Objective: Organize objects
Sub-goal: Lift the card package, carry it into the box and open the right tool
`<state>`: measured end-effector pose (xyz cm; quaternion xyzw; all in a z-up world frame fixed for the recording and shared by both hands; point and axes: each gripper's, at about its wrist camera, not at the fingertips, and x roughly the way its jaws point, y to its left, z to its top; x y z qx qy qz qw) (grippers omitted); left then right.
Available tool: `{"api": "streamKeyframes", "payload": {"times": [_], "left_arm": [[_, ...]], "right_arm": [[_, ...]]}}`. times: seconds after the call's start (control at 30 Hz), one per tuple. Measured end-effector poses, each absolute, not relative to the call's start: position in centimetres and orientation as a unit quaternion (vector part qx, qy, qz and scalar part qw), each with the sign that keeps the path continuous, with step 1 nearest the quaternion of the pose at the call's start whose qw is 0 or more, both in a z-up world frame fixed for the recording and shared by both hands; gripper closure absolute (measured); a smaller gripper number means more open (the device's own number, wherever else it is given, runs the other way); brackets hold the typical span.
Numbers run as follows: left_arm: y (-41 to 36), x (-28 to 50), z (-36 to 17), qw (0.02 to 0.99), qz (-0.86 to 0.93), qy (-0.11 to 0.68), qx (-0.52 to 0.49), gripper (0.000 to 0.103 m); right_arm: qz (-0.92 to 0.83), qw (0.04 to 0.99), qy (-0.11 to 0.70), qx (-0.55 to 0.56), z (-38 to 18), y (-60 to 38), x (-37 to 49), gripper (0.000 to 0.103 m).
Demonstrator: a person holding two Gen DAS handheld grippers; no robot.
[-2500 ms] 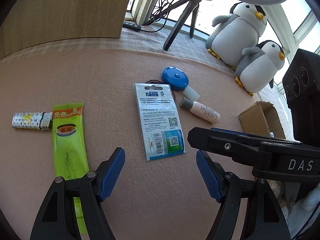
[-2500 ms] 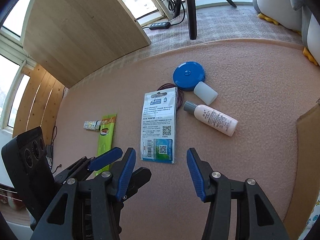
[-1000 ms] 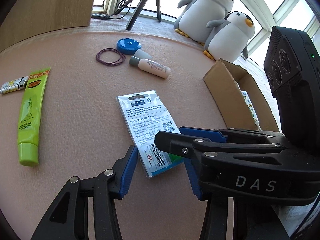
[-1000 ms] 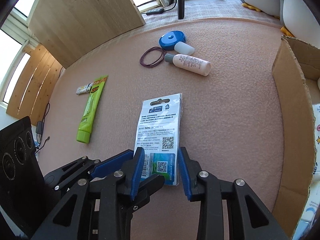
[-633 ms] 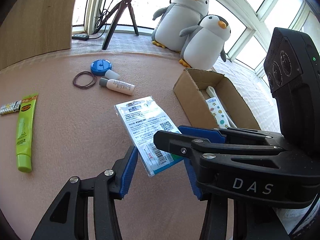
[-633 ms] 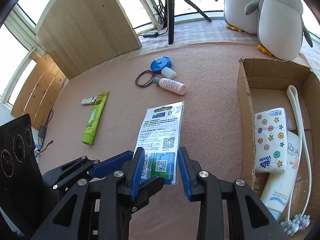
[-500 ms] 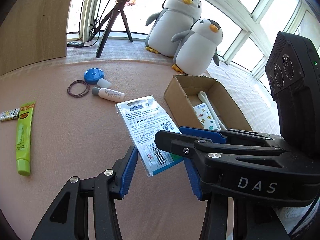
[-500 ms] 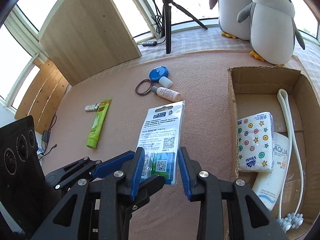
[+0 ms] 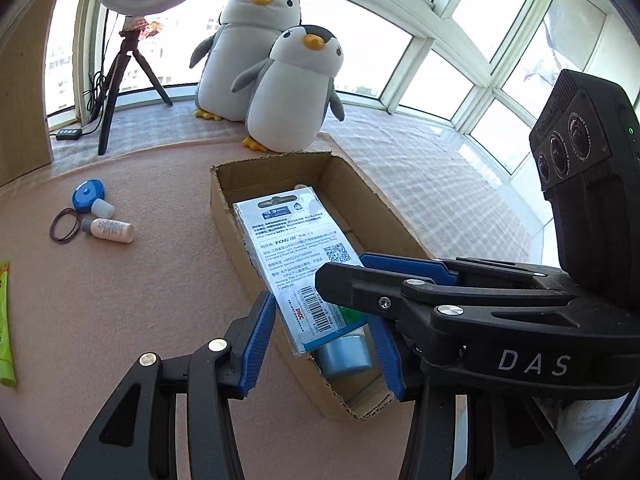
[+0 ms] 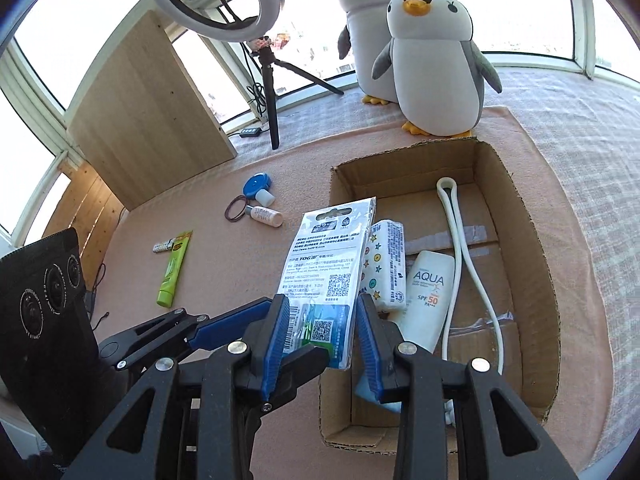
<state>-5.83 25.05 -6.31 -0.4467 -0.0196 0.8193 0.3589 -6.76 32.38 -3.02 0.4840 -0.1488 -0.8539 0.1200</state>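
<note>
A flat silver packet (image 9: 288, 248) with barcode and QR codes hangs tilted over the near left part of an open cardboard box (image 9: 222, 208). My left gripper (image 9: 322, 320) is shut across the packet's lower end, its blue pads at both edges. My right gripper (image 10: 322, 308) is shut on the same lower end of the packet (image 10: 332, 256). In the box (image 10: 532, 240) lie a star-printed tissue pack (image 10: 386, 264), a white sunscreen tube (image 10: 426, 292) and a white looped cord (image 10: 460, 248). In the left wrist view the right gripper (image 9: 360, 272) crosses in from the right.
On the pink mat left of the box lie a blue round case (image 10: 256, 186), a small white bottle (image 10: 266, 216), a dark hair band (image 10: 236, 208), a green tube (image 10: 174, 276) and a lighter (image 10: 163, 247). Two plush penguins (image 10: 432, 68) and a ring-light tripod (image 10: 272, 92) stand behind.
Both grippers closed on the packet on the mat, lifted it and carried it right. It now hangs over the box instead of beside it.
</note>
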Motion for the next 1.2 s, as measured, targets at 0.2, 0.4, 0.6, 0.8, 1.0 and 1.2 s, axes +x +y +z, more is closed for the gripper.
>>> {"api": "streamKeyframes", "payload": {"times": [0.2, 0.4, 0.6, 0.8, 1.0, 1.2], "left_arm": [[29.0, -4.8, -6.4, 0.388, 0.806, -0.002, -0.447, 0.051], [31.2, -4.2, -6.6, 0.407, 0.794, 0.008, -0.453, 0.051], [31.1, -3.6, -6.4, 0.407, 0.794, 0.012, -0.451, 0.051], [29.7, -3.7, -6.2, 0.399, 0.799, 0.008, -0.449, 0.051], [27.9, -4.1, -6.1, 0.388, 0.803, 0.004, -0.452, 0.051], [25.8, -4.5, -5.8, 0.377, 0.808, -0.002, -0.453, 0.051]], "right_arm": [[-0.857, 0.091, -0.162, 0.48, -3.0, 35.8, -5.3, 0.071], [-0.855, 0.074, -0.182, 0.479, -3.6, 38.1, -4.6, 0.069], [-0.853, 0.071, -0.195, 0.479, -4.0, 38.6, -4.4, 0.069], [-0.854, 0.07, -0.188, 0.48, -3.8, 38.0, -4.7, 0.069], [-0.852, 0.077, -0.191, 0.481, -3.7, 37.2, -4.8, 0.069], [-0.851, 0.085, -0.19, 0.481, -3.5, 35.8, -5.1, 0.069]]}}
